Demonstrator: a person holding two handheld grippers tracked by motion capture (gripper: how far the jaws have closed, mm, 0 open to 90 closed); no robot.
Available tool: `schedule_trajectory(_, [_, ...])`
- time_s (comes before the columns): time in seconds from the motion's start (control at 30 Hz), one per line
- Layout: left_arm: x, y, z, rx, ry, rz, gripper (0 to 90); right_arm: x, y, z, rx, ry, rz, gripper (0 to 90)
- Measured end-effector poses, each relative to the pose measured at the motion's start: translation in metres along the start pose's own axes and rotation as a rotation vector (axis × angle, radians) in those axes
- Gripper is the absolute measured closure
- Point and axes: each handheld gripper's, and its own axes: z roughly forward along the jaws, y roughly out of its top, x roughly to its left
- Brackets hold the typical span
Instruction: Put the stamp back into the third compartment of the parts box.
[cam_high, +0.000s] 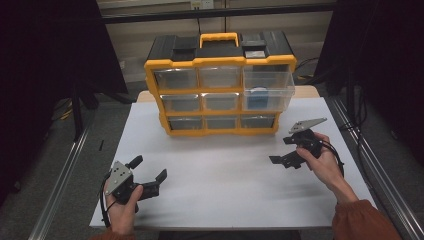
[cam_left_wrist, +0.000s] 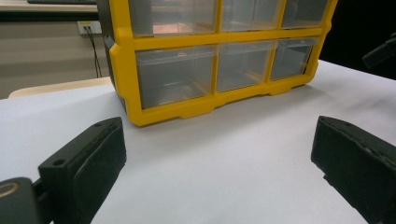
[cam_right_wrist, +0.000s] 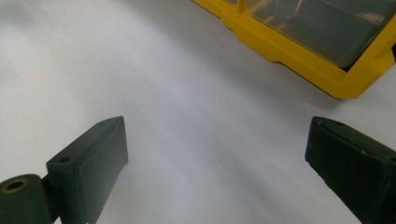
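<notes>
A yellow-framed organizer (cam_high: 220, 90) with clear drawers and a black top stands at the back middle of the white table (cam_high: 225, 180). Its large right-hand drawer (cam_high: 267, 87) is pulled out and holds something blue (cam_high: 258, 98). My left gripper (cam_high: 148, 168) rests low at the front left, open and holding nothing. Its own view has its jaws (cam_left_wrist: 219, 154) wide apart, facing the organizer's bottom drawers (cam_left_wrist: 210, 74). My right gripper (cam_high: 281, 150) is held over the right side of the table, open and holding nothing. Bare table lies between its jaws (cam_right_wrist: 217, 158), with the organizer's corner (cam_right_wrist: 299, 56) beyond.
A yellow carry handle (cam_high: 219, 38) tops the organizer. Metal rails (cam_high: 65, 170) run along both sides of the table, with dark curtains behind. The other gripper's tip (cam_left_wrist: 380, 51) shows at the far right of the left gripper view.
</notes>
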Motion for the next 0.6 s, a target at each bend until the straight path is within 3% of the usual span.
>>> schedule_trajectory(0.07, [0.000,0.000,0.001,0.005,-0.002,0.000,3.5,0.001,-0.006,0.002,-0.030,-0.027,-0.003,6.0])
schedule_trajectory(0.13, [0.000,0.000,0.001,0.009,0.010,0.003,3.6,0.003,-0.012,0.004,-0.054,-0.017,0.008,6.1])
schedule_trajectory(0.3, [0.000,0.000,0.000,0.009,0.009,0.004,3.6,0.008,-0.022,0.006,-0.076,-0.045,0.012,5.6])
schedule_trajectory(0.4, [0.000,0.000,0.000,0.004,0.017,0.005,4.2,0.015,-0.032,0.005,-0.162,-0.080,0.034,5.4])
schedule_trajectory(0.6, [0.001,-0.001,0.000,-0.001,0.012,0.010,4.1,0.022,-0.040,0.004,-0.224,-0.115,0.046,5.0])
